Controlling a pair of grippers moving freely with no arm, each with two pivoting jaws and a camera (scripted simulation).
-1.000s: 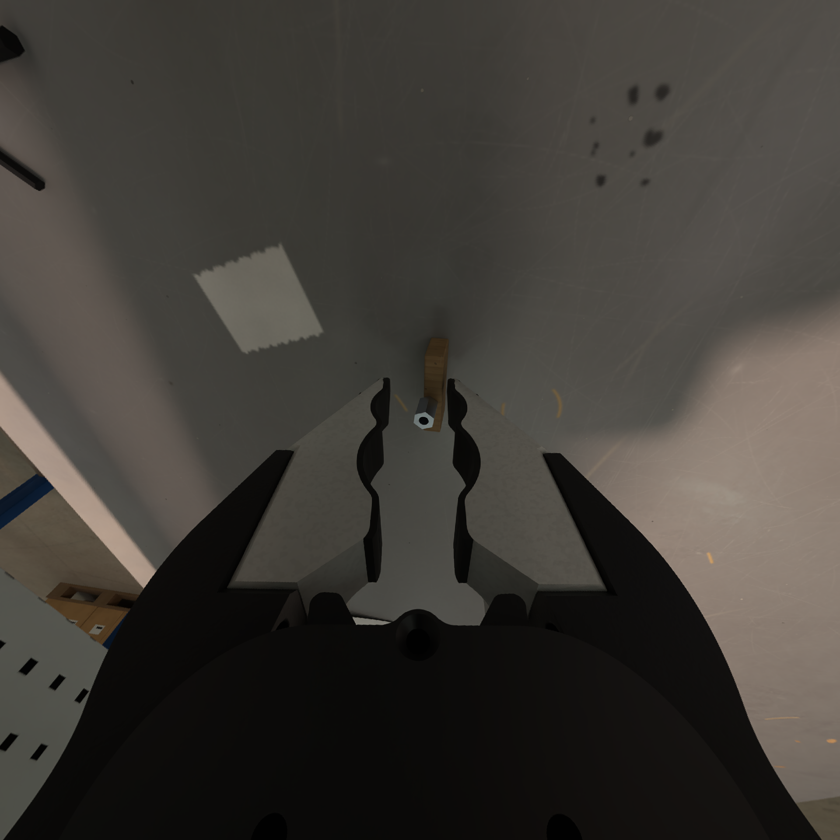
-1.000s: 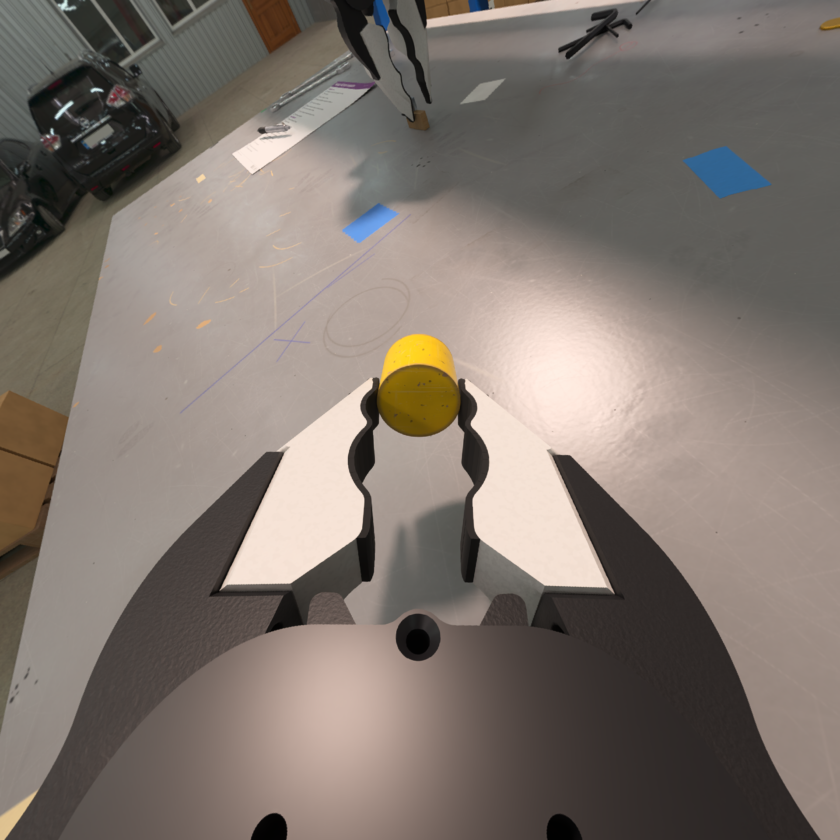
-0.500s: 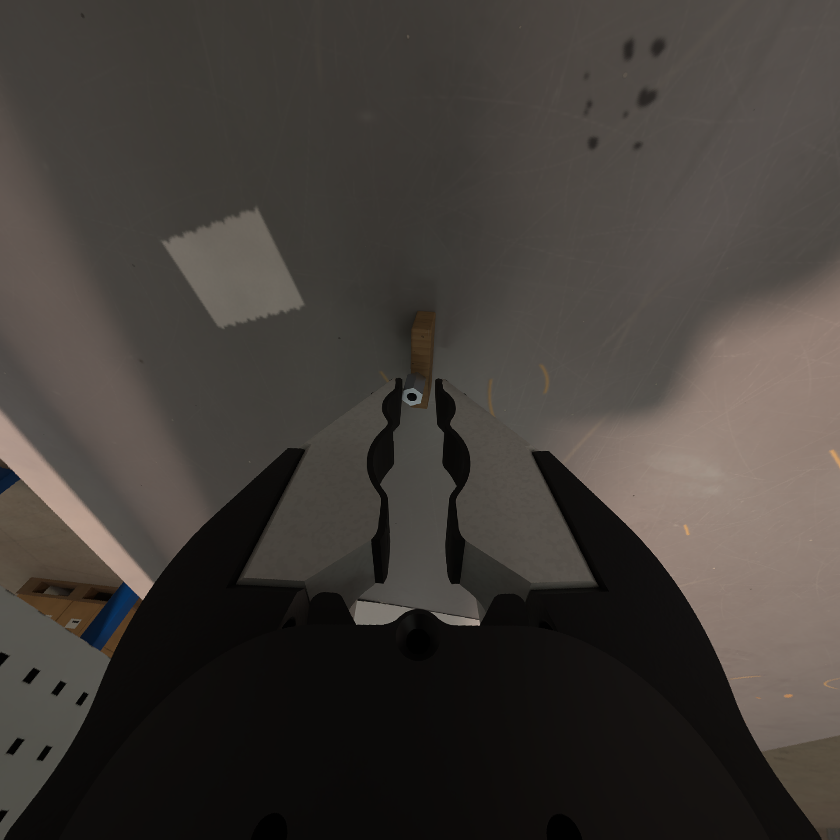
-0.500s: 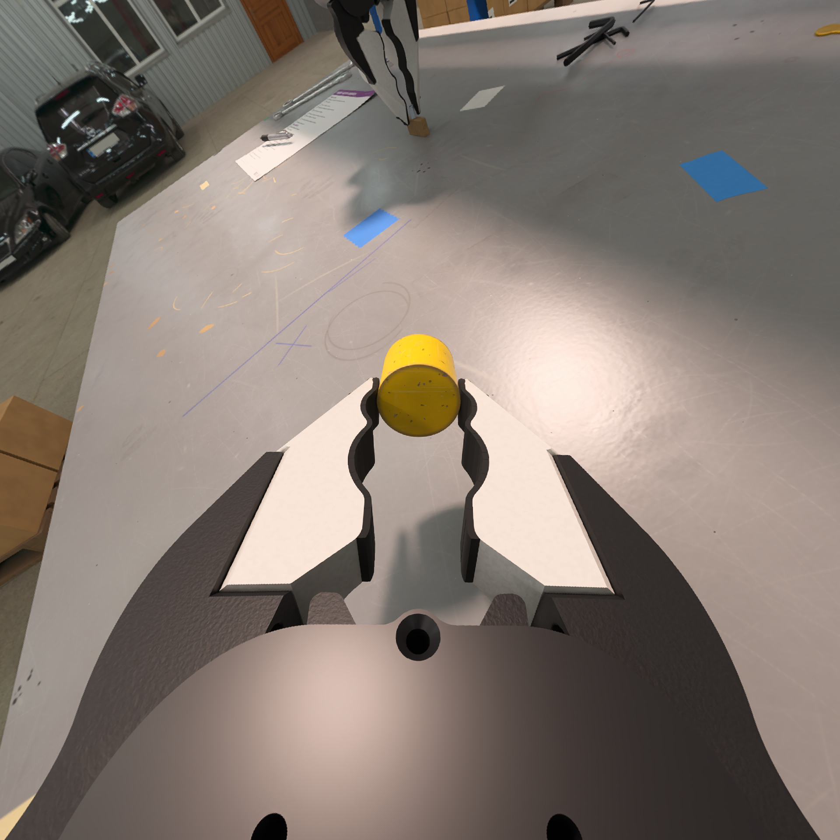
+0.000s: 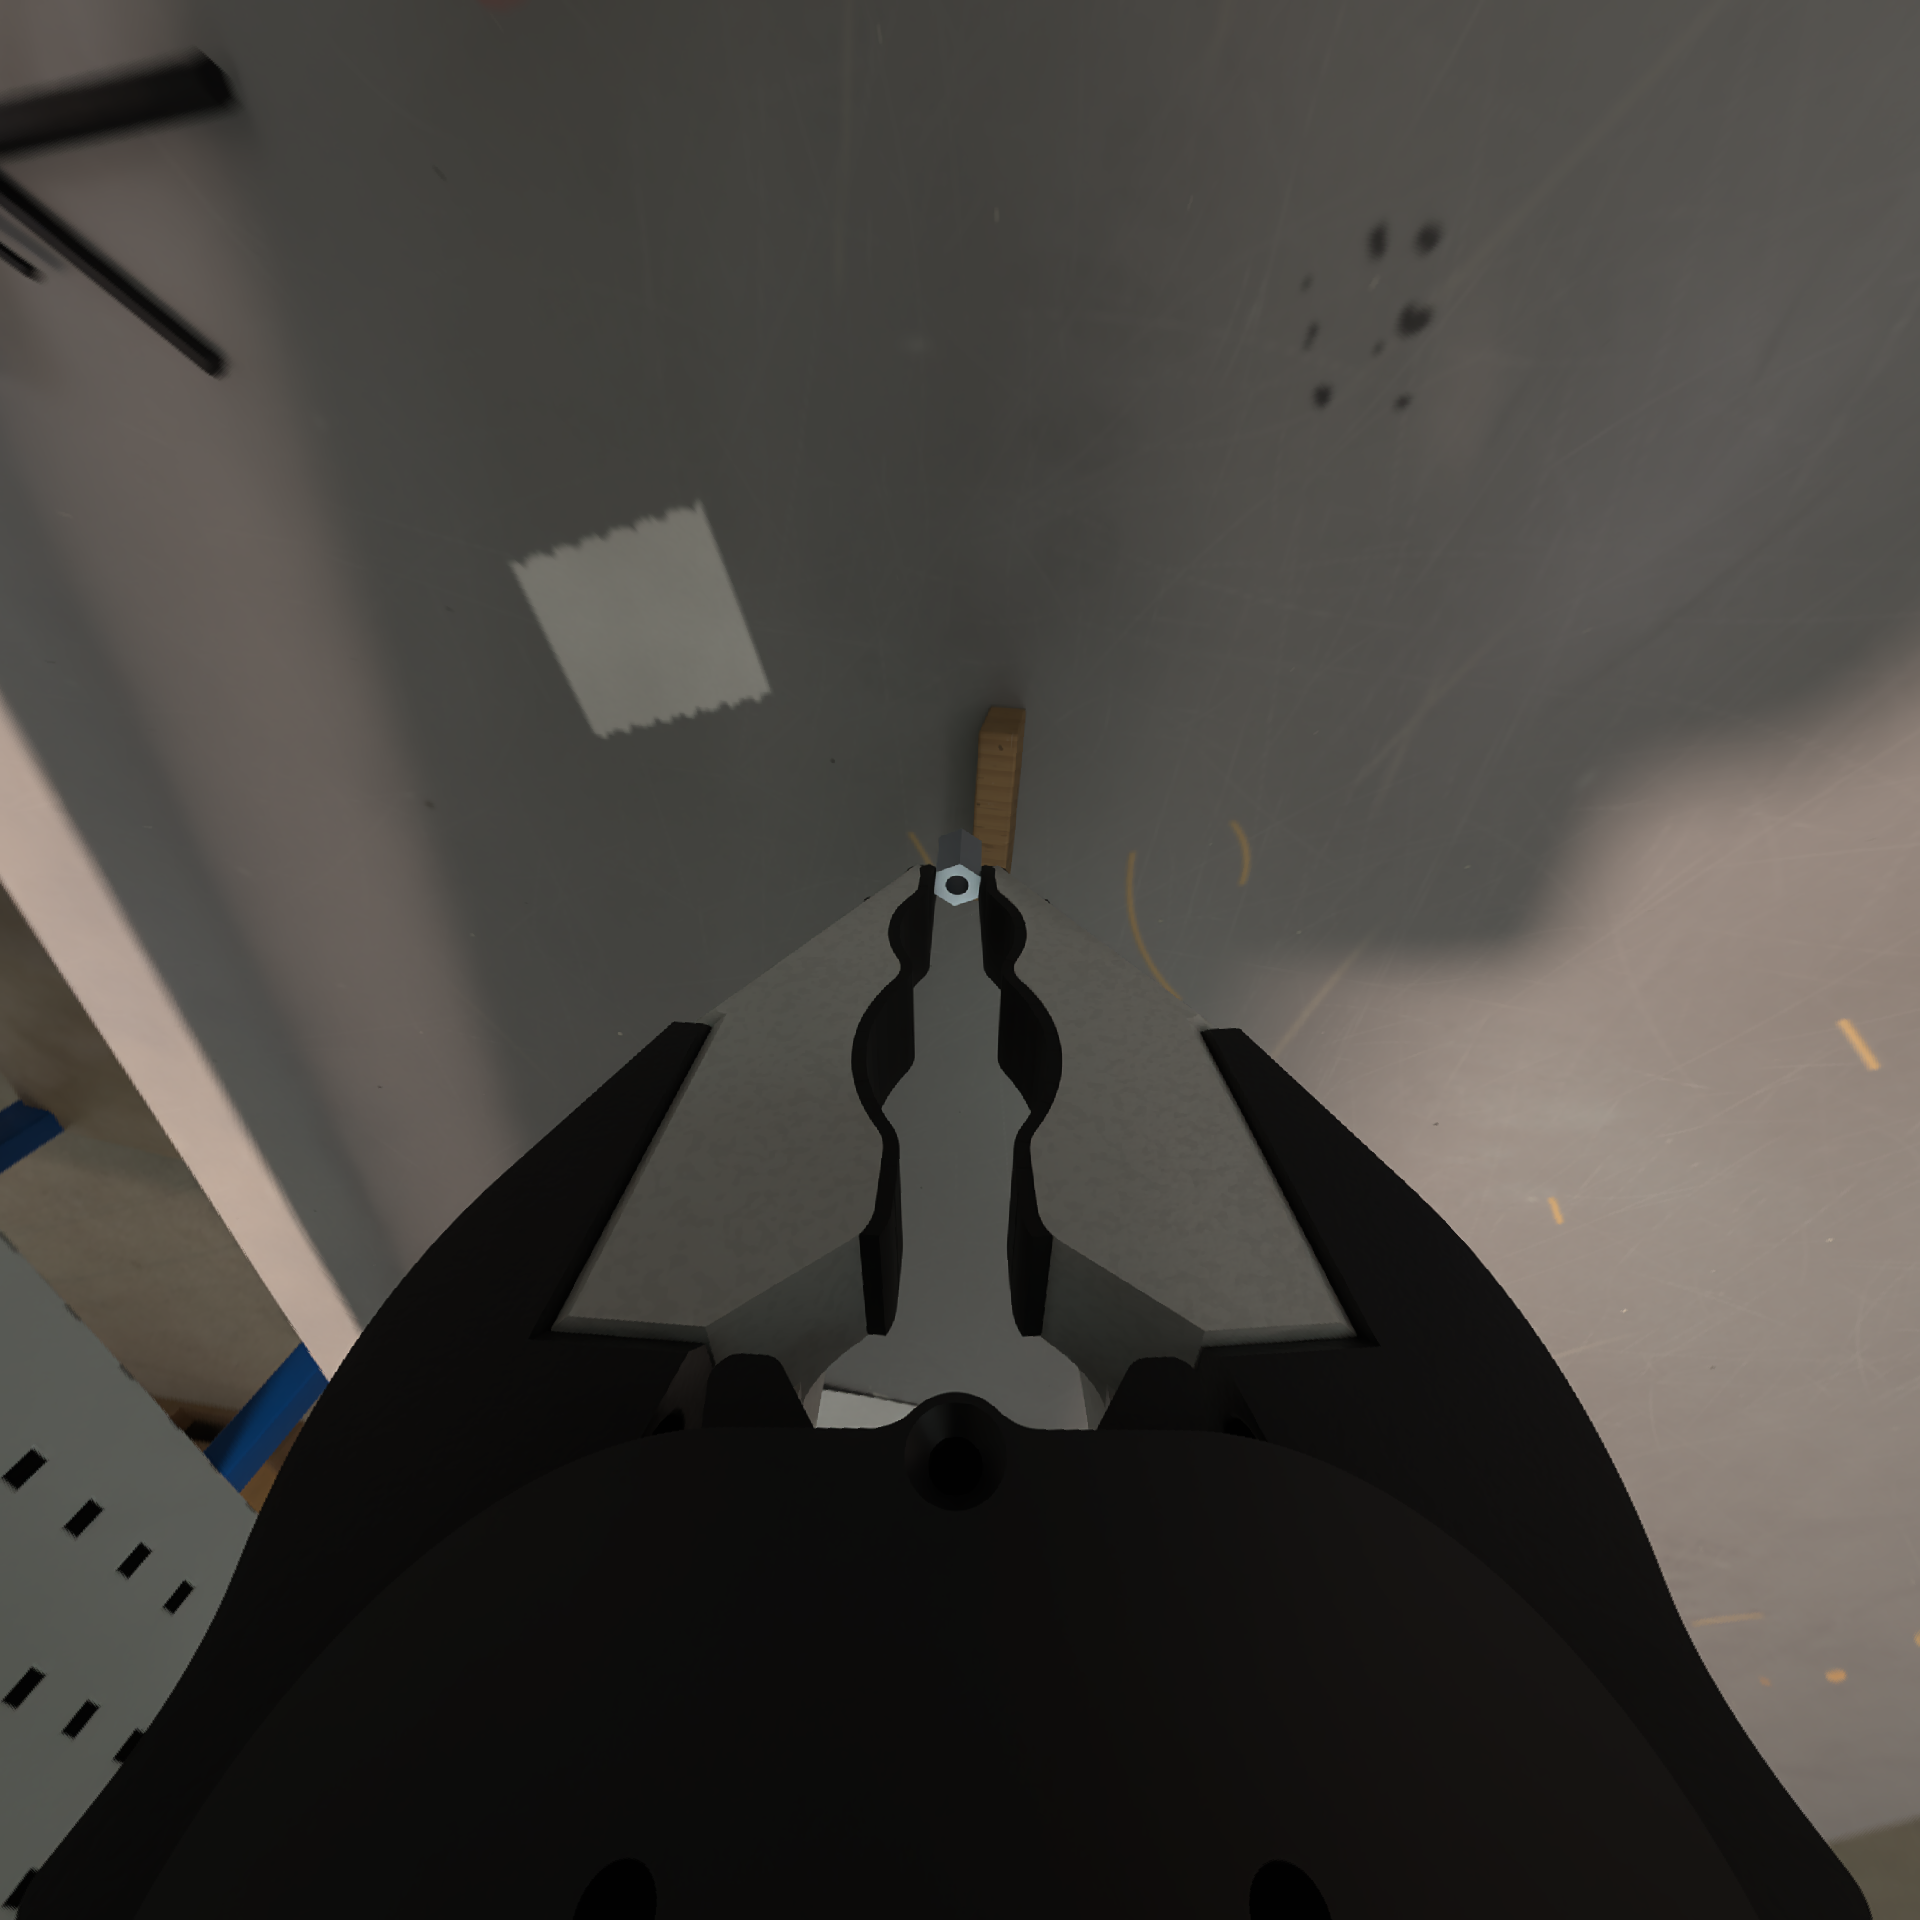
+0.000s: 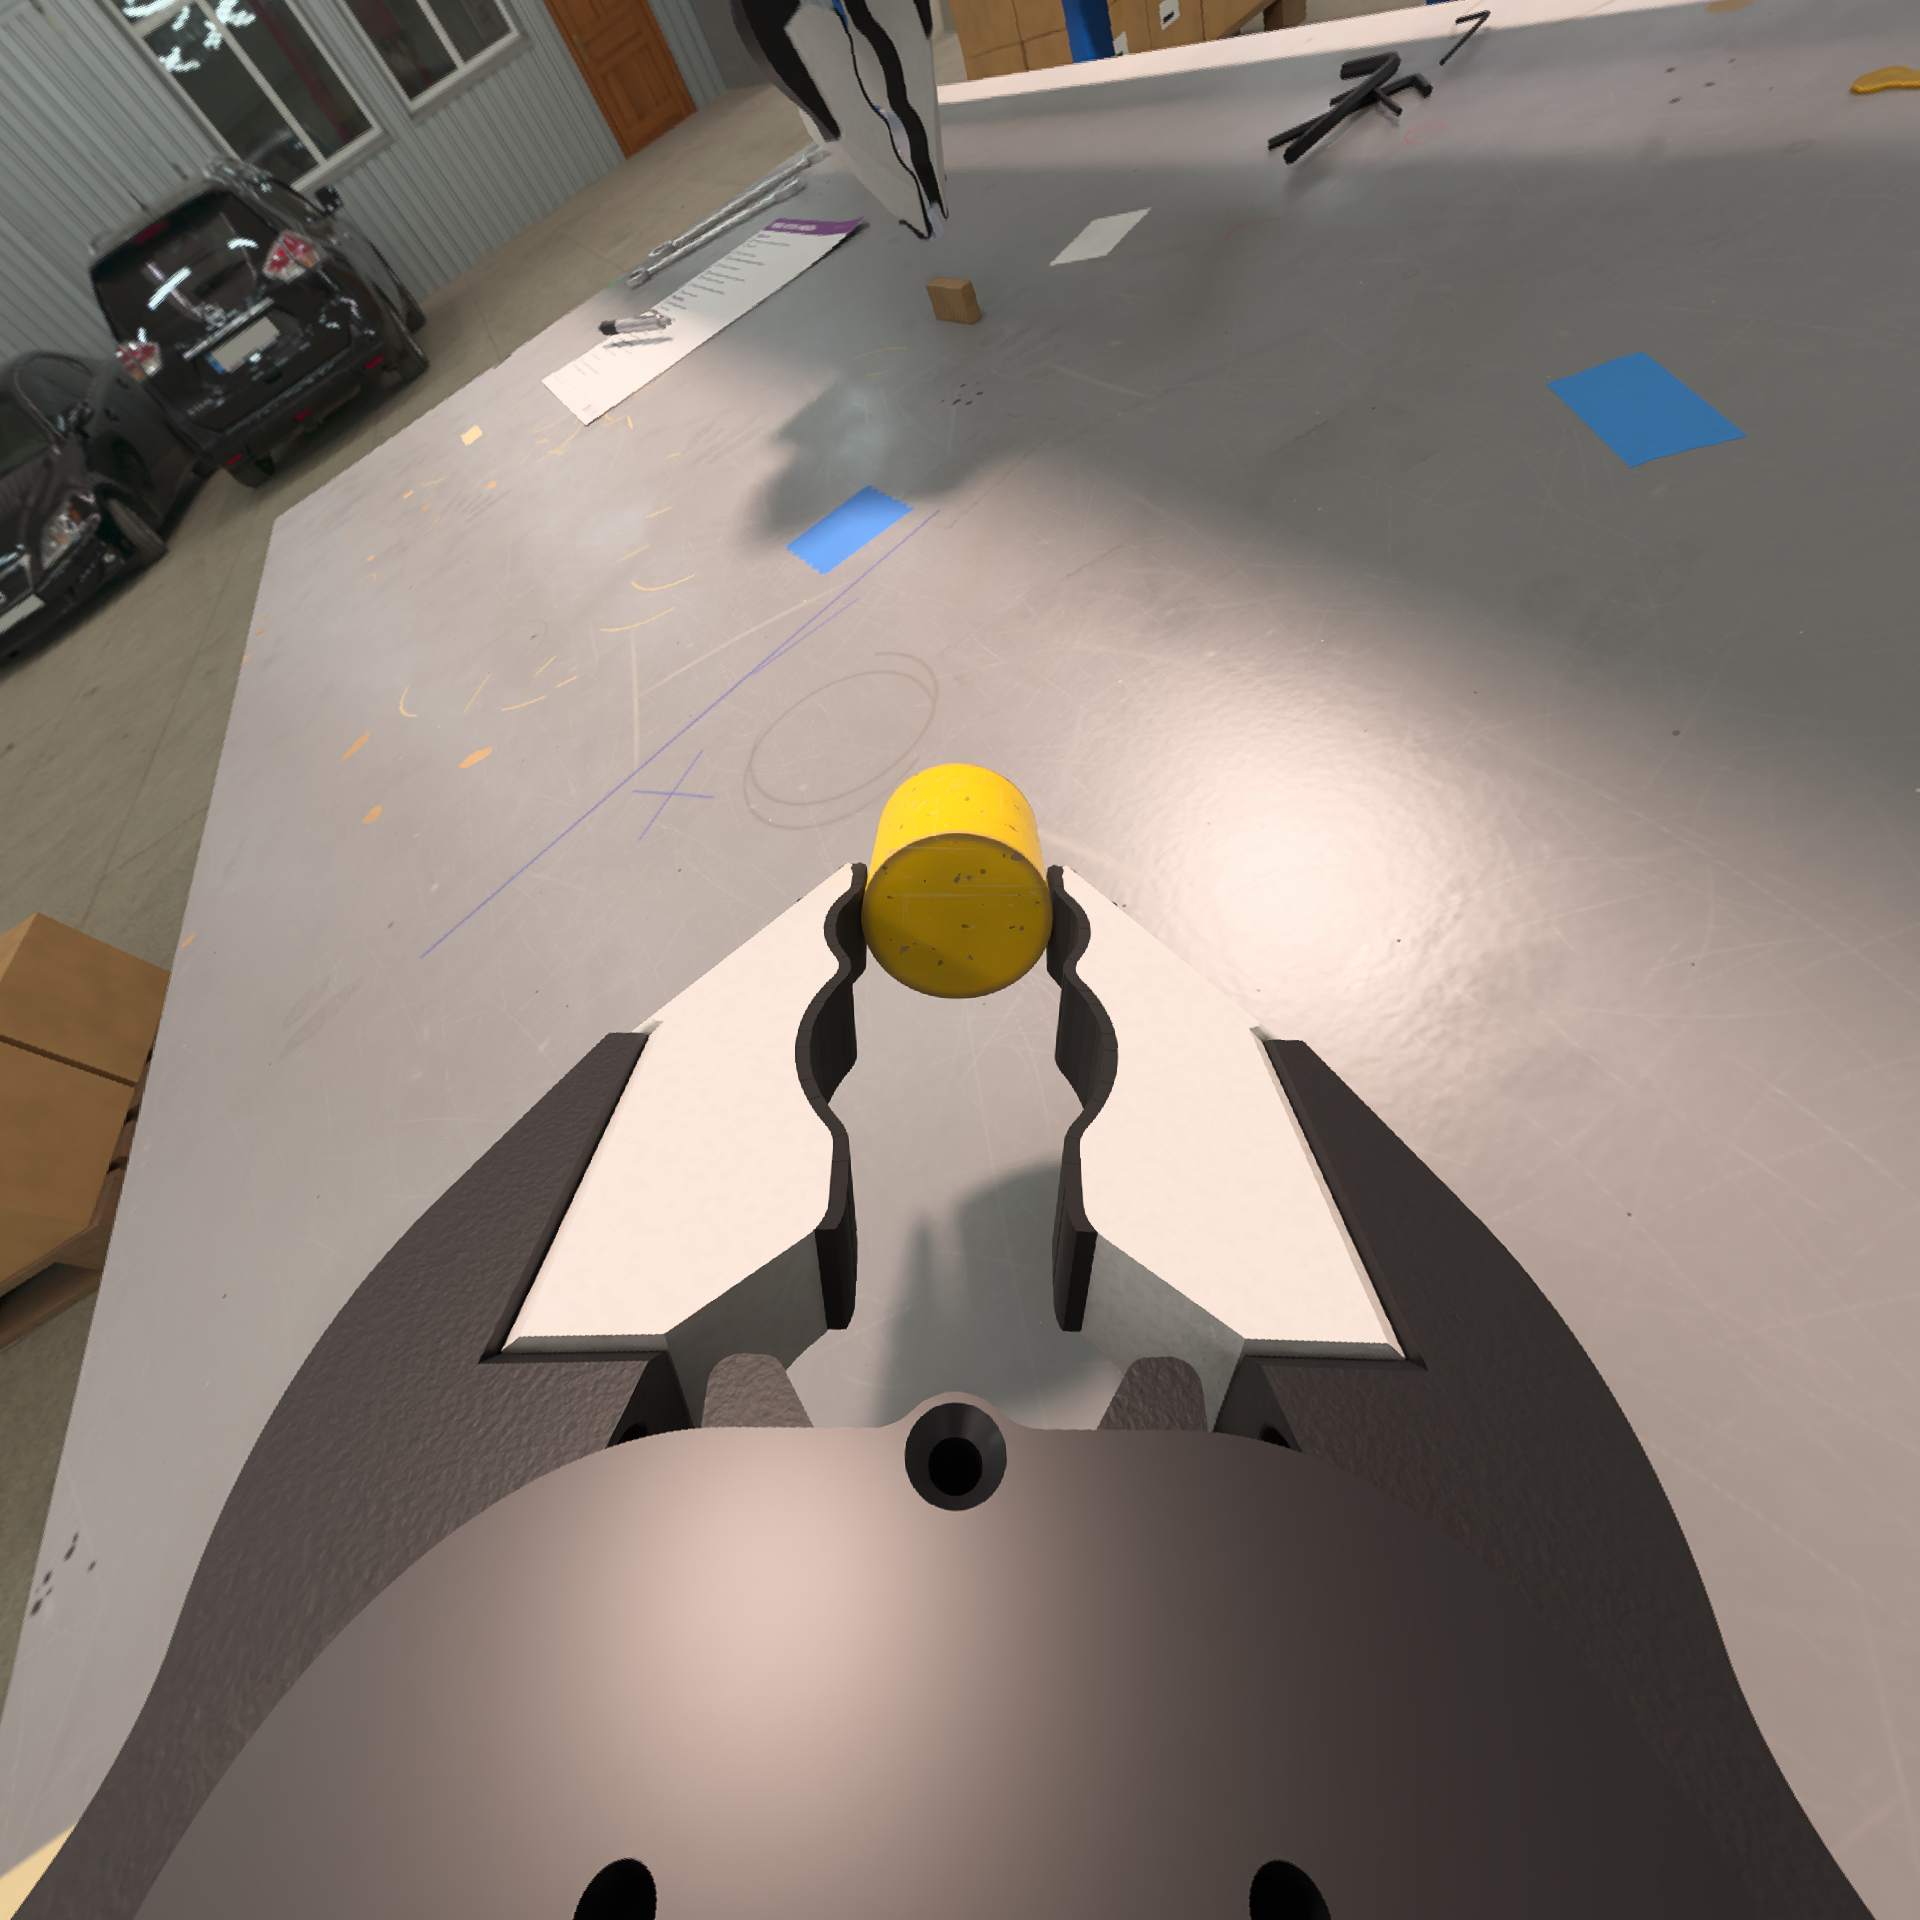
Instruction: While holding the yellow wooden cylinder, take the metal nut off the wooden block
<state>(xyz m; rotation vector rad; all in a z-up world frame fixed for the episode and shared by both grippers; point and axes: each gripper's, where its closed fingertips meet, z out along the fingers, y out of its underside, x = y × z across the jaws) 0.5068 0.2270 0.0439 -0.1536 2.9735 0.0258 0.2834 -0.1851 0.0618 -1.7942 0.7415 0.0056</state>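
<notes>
My left gripper [image 5: 956, 883] is shut on the small metal nut [image 5: 956, 881], held at the fingertips above the table. The wooden block [image 5: 1000, 784] stands on the grey table below and beyond the nut, apart from it. In the right wrist view the left gripper [image 6: 920, 223] hangs above the block [image 6: 954, 300] at the far side of the table. My right gripper [image 6: 954, 894] is shut on the yellow wooden cylinder [image 6: 954, 894], held at the fingertips above the table.
A white tape patch [image 5: 639, 618] lies left of the block. Blue tape patches [image 6: 847, 528] [image 6: 1642, 407], a white sheet with a marker [image 6: 707, 301] and black tools [image 6: 1351, 99] lie on the table. Cars [image 6: 249, 322] and cardboard boxes [image 6: 62, 1091] stand off the table's left edge.
My left gripper closed on the nut and rose with it, so the nut is now clear of the block. My right gripper still holds the cylinder, barely moved.
</notes>
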